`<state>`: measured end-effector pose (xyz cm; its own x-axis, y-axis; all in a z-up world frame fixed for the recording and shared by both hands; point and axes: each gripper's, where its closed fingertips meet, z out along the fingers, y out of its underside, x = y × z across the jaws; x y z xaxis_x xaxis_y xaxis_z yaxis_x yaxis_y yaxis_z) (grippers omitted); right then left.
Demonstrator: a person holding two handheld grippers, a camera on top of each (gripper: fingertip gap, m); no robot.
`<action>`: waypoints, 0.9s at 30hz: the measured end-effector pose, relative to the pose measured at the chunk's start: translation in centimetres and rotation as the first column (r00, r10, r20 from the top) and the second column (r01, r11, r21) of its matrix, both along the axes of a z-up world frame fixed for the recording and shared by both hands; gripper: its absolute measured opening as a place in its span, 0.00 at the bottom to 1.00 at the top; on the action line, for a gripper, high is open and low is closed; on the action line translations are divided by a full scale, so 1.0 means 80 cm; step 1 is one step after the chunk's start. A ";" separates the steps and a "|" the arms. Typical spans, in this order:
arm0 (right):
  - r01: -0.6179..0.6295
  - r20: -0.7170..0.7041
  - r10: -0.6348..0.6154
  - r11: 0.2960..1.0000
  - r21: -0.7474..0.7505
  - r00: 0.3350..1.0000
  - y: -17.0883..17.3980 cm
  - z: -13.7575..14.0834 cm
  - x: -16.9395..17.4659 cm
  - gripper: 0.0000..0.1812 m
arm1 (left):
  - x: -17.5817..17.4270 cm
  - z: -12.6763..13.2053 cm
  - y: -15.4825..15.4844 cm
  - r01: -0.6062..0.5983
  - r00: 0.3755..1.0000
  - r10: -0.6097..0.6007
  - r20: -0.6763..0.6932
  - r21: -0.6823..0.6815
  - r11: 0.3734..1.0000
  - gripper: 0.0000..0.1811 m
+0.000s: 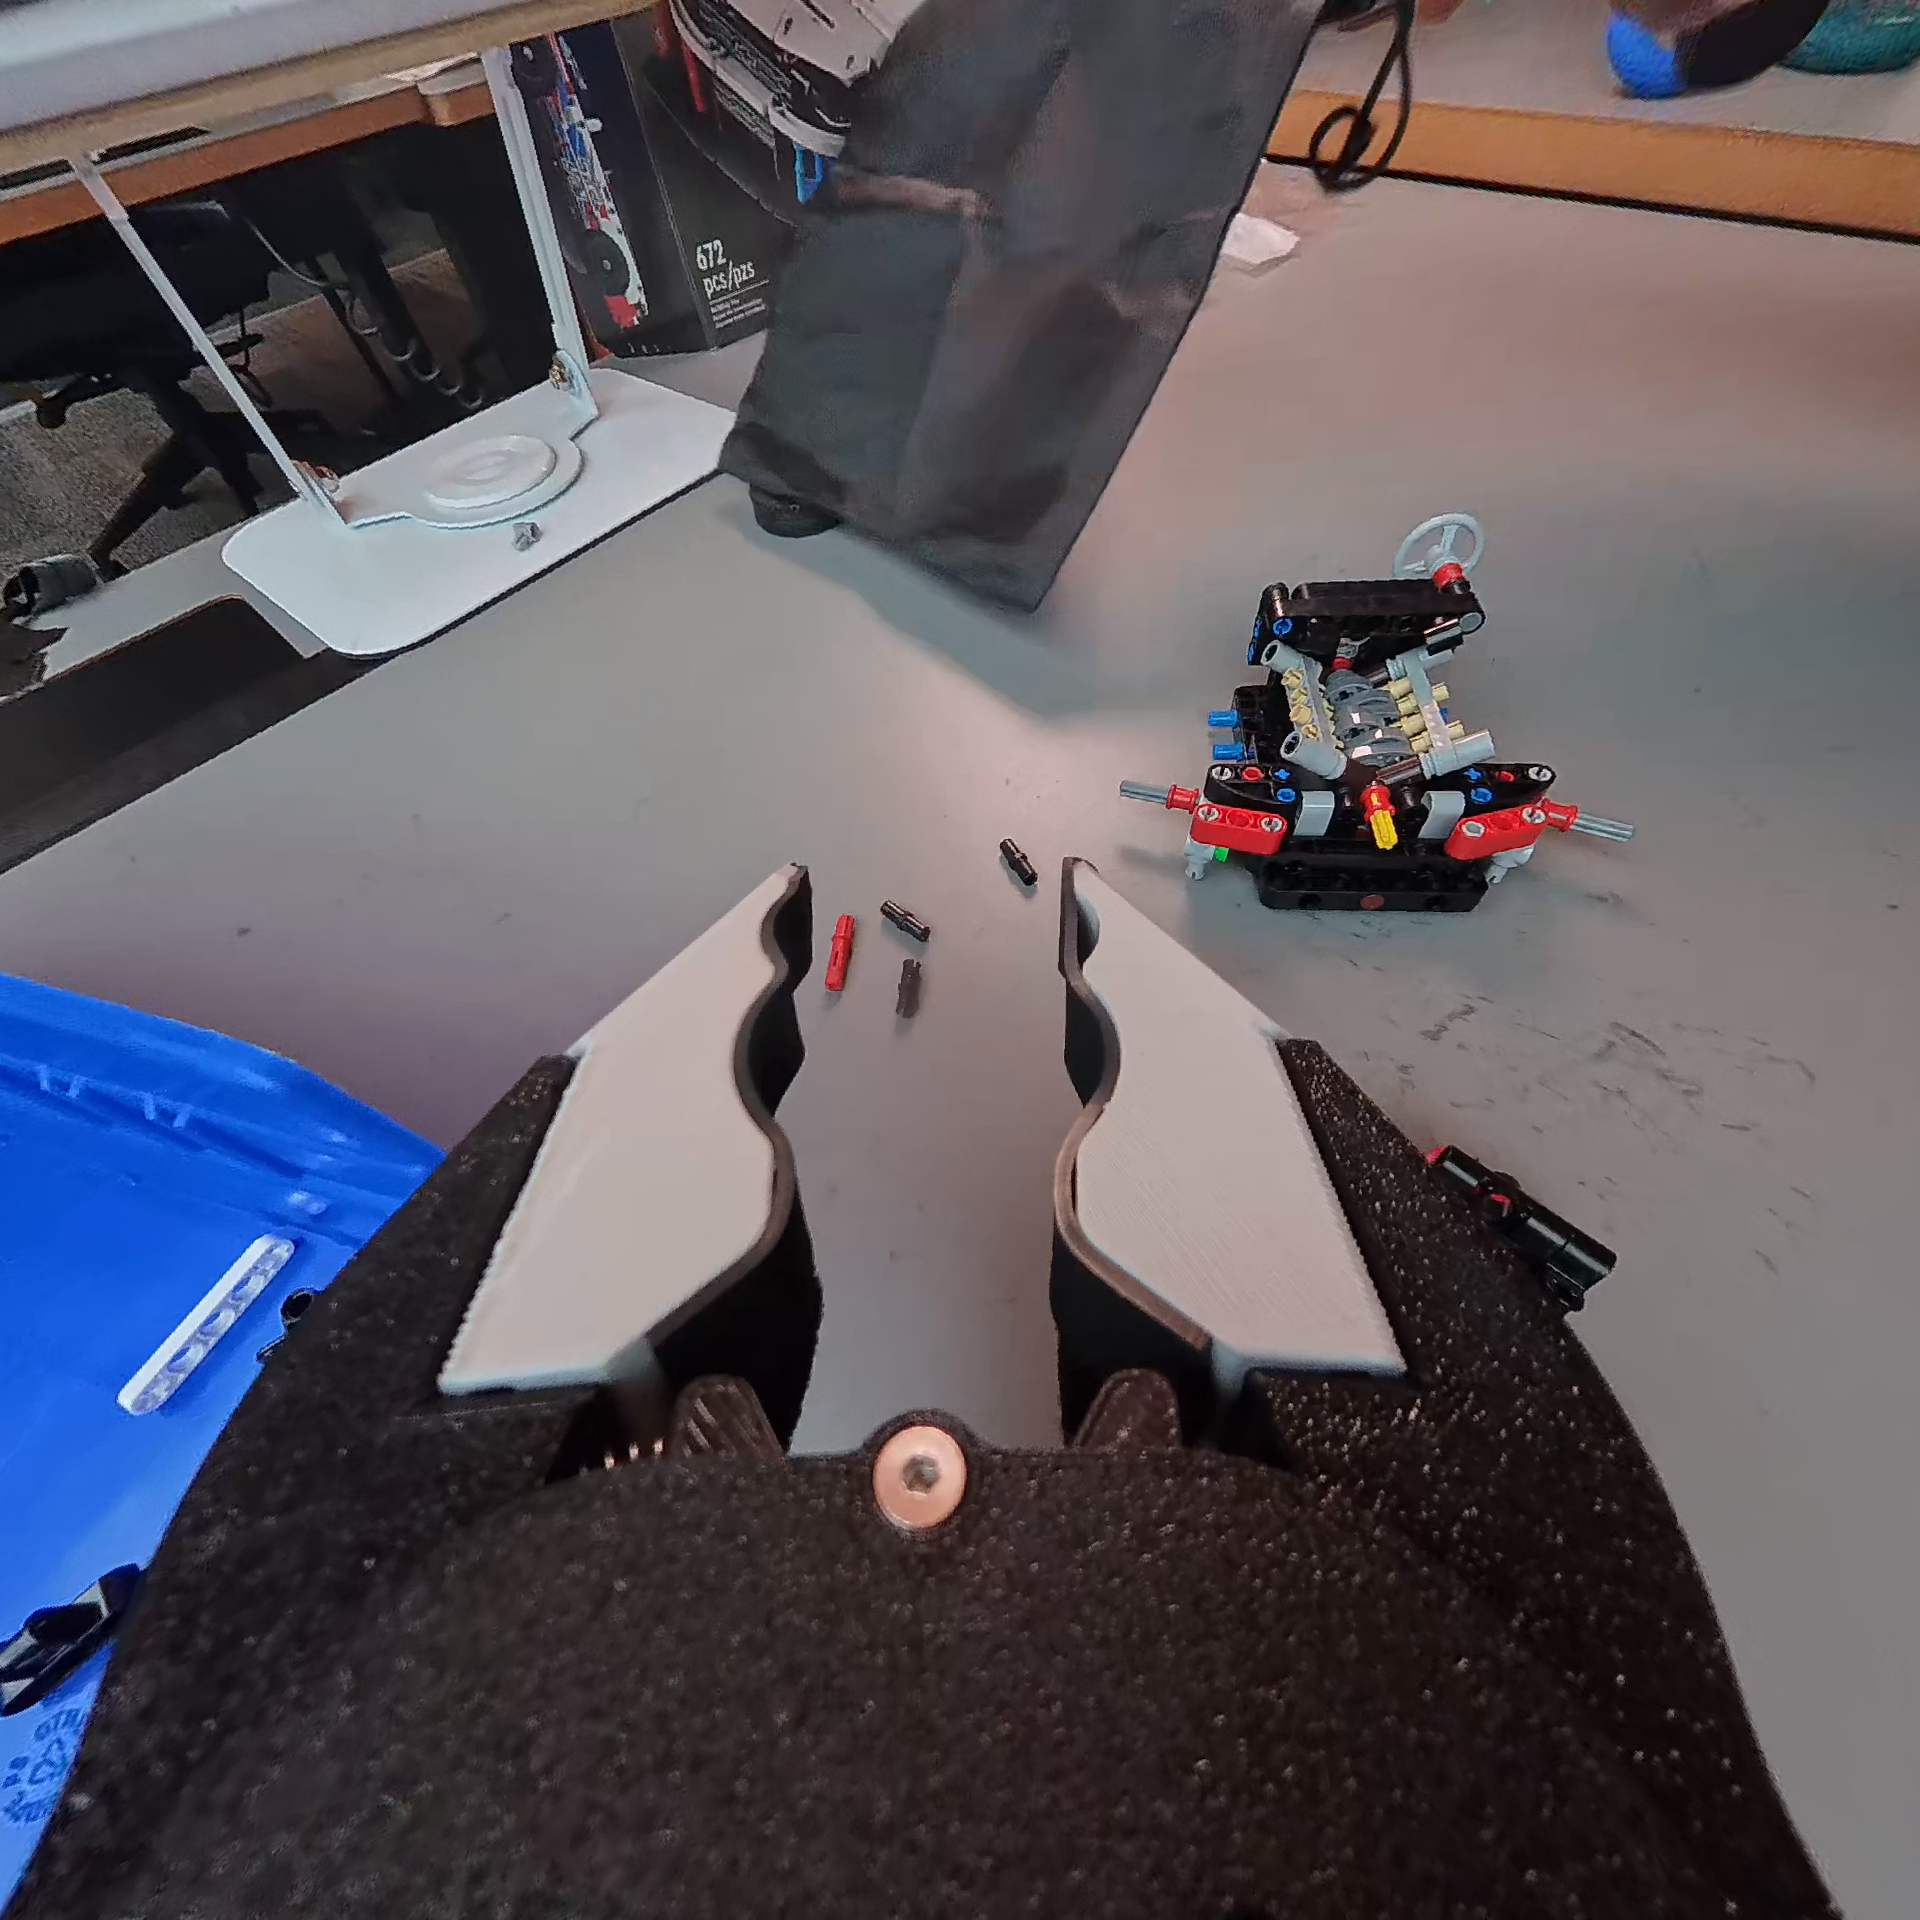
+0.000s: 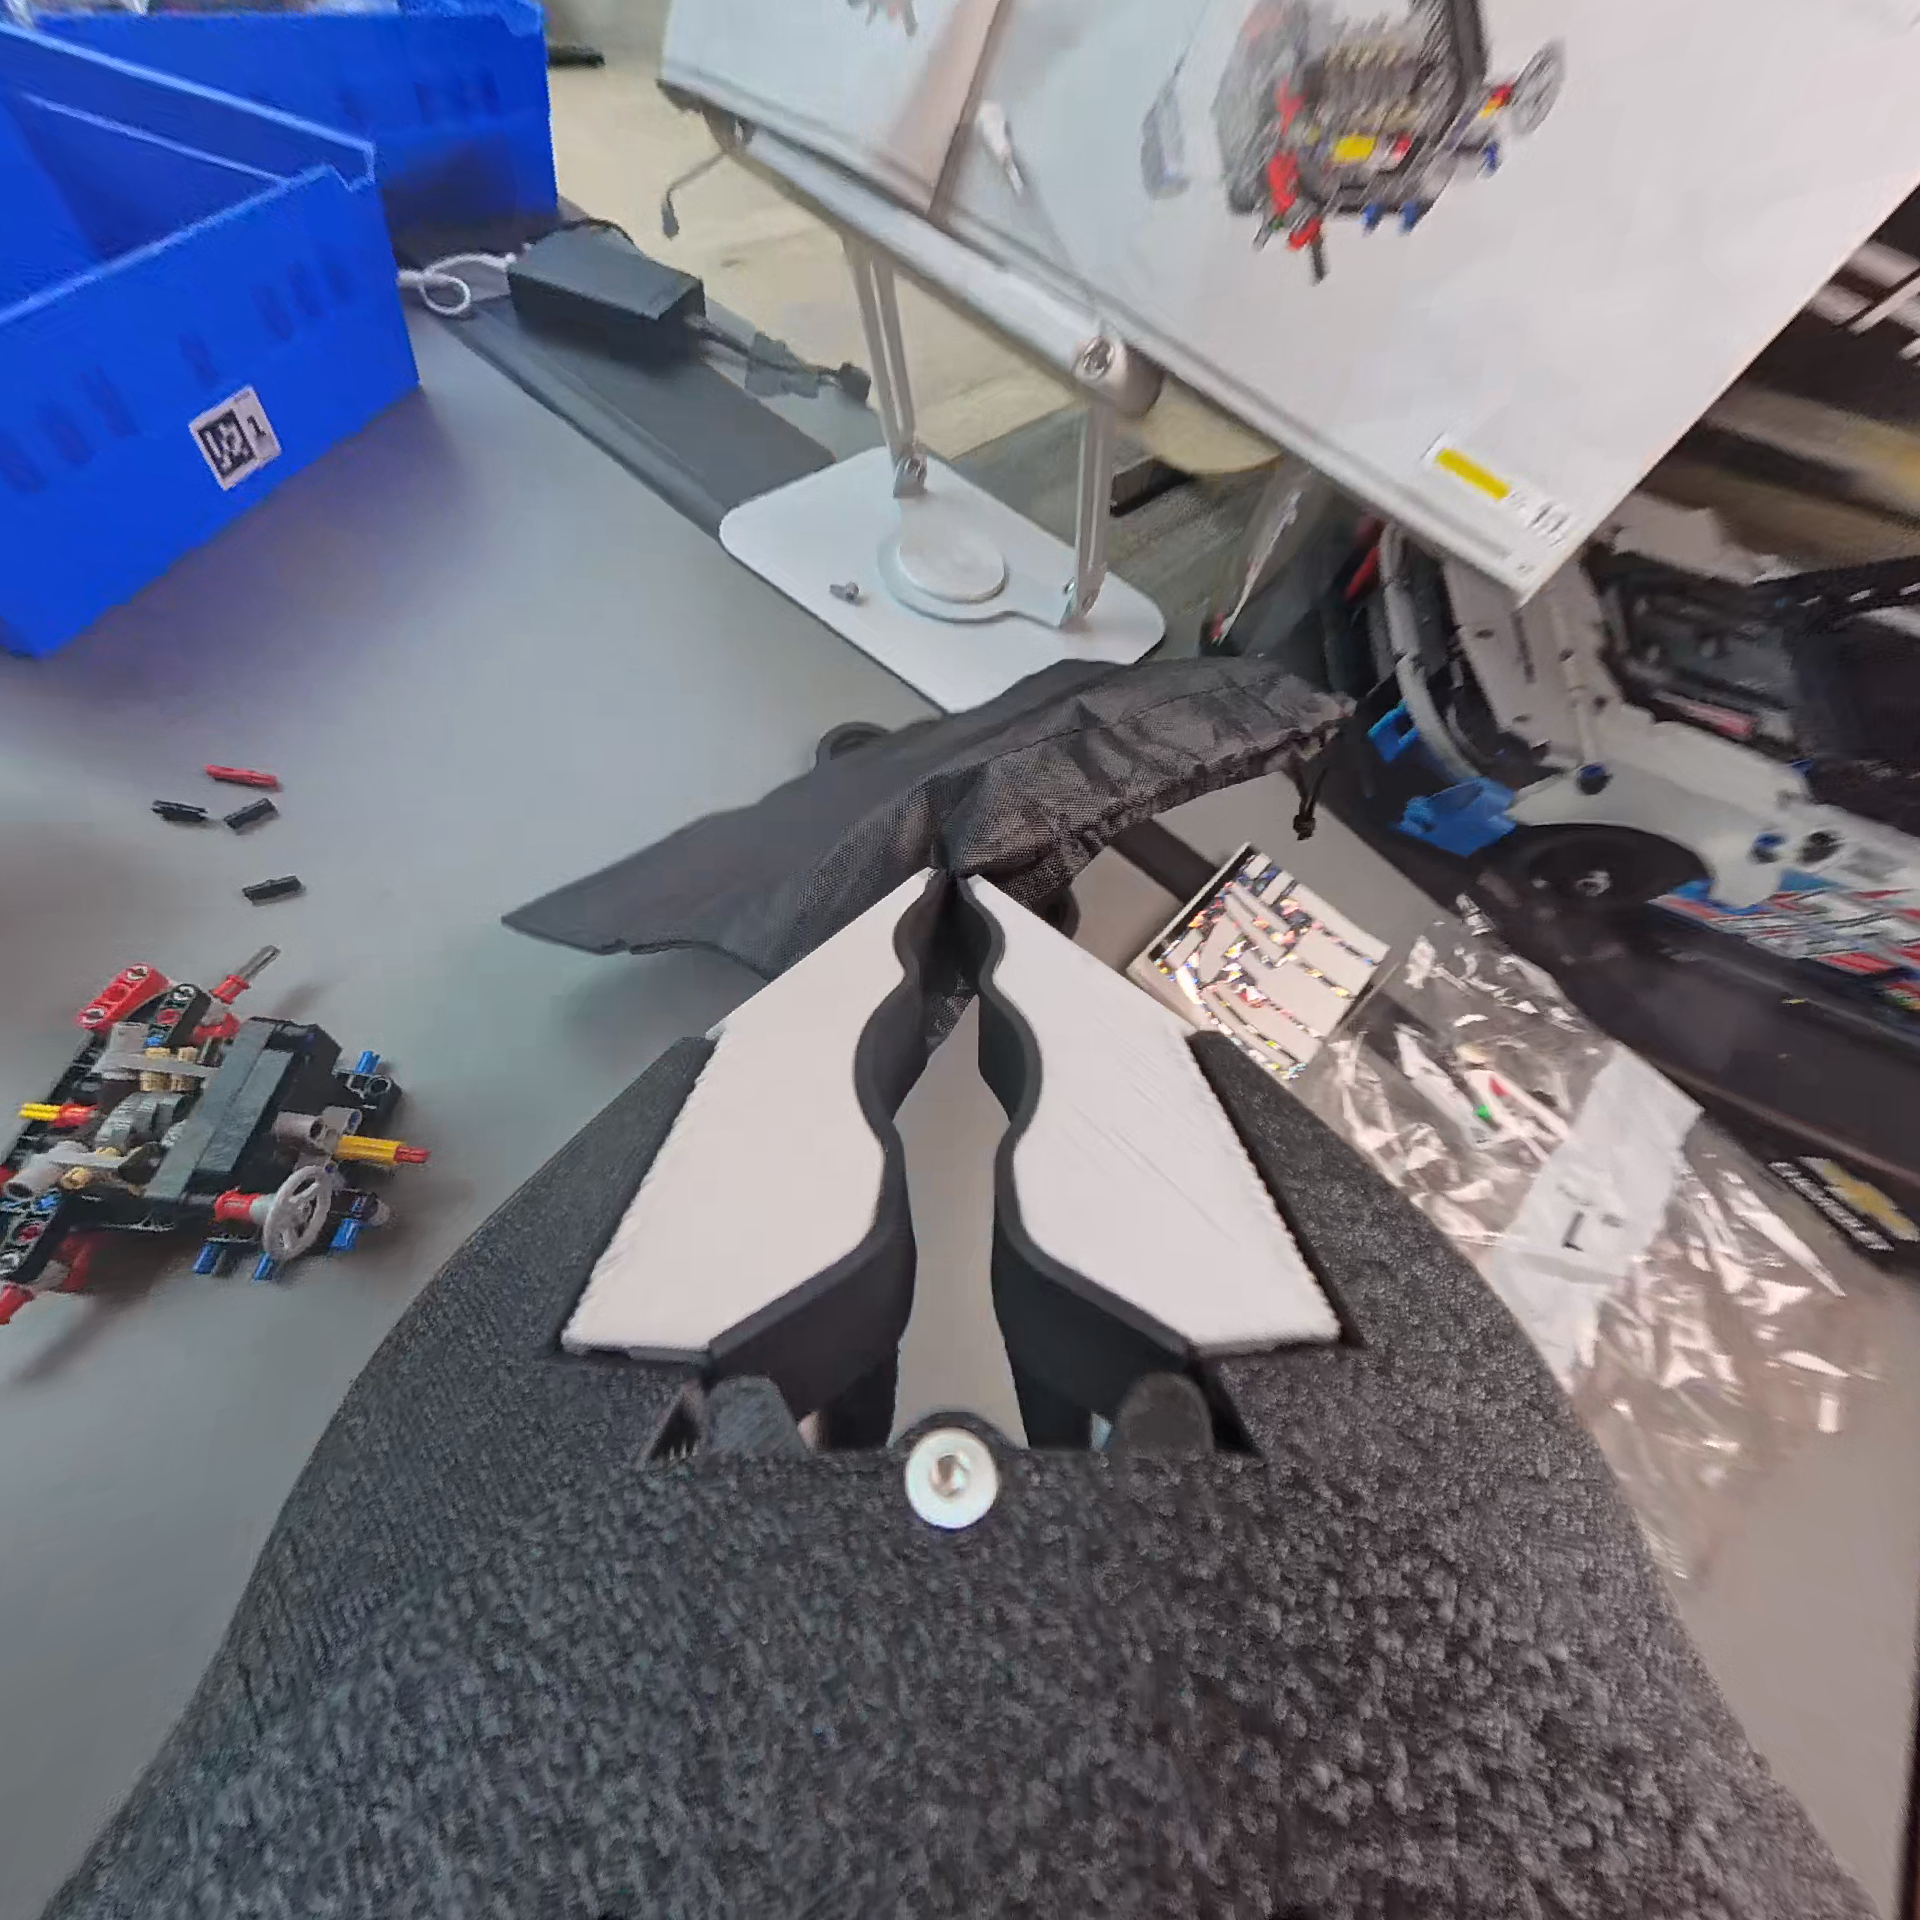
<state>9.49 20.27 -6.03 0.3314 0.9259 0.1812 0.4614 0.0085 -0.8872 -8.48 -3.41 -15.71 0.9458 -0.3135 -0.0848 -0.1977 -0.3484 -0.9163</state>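
My left gripper (image 1: 933,871) is open above the grey table (image 1: 623,790). On the table between its fingertips lie a red pin (image 1: 840,952) and three small black pins, one at the middle (image 1: 905,921); the pads touch none of them. A partly built black, red and grey brick model (image 1: 1371,748) stands to the right. My right gripper (image 2: 948,878) is shut on a black mesh drawstring bag (image 2: 997,790), pinched at its tips and lifted off the table. The bag also shows in the left wrist view (image 1: 987,291), hanging. The model (image 2: 197,1132) and the pins (image 2: 241,774) lie at the left of the right wrist view.
A blue bin (image 1: 156,1247) with a clear beam sits at the left gripper's left. A white stand (image 2: 966,582) holds an instruction sheet (image 2: 1351,208). Blue bins (image 2: 177,343), a black power brick (image 2: 603,281), plastic bags (image 2: 1538,1174), a sticker sheet (image 2: 1268,956) and a boxed car picture (image 2: 1714,748) surround the area. About 30 cm separates my left fingertips from my right.
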 end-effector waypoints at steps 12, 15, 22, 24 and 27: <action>0.817 -0.270 -0.776 0.571 0.085 0.570 0.162 0.168 0.454 0.00 | -0.005 0.010 -0.002 -0.012 1.000 0.012 -0.005 0.027 1.000 0.26; 0.953 -0.176 -0.936 0.298 0.062 0.304 0.171 0.107 0.590 0.00 | -0.006 0.011 -0.001 -0.016 1.000 0.016 -0.010 0.030 0.999 0.26; 0.995 0.215 -0.976 0.045 0.088 0.025 0.148 -0.073 0.717 0.02 | -0.009 0.003 0.002 -0.027 0.999 0.027 -0.017 0.008 1.000 0.26; 0.992 0.216 -0.976 0.048 0.113 0.023 0.147 -0.079 0.717 0.09 | -0.010 0.001 0.003 -0.030 0.999 0.030 -0.020 0.003 1.000 0.27; 0.988 0.138 -0.990 0.061 0.140 0.041 0.147 -0.052 0.700 0.24 | -0.012 -0.003 0.003 -0.036 0.999 0.036 -0.021 -0.013 0.999 0.27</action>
<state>65.52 32.06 -10.21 0.9021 -0.2482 0.3529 0.1577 -0.5717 -0.8052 -9.44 -3.14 -15.96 0.9545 -0.2807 -0.1003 -0.2035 -0.3678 -0.9073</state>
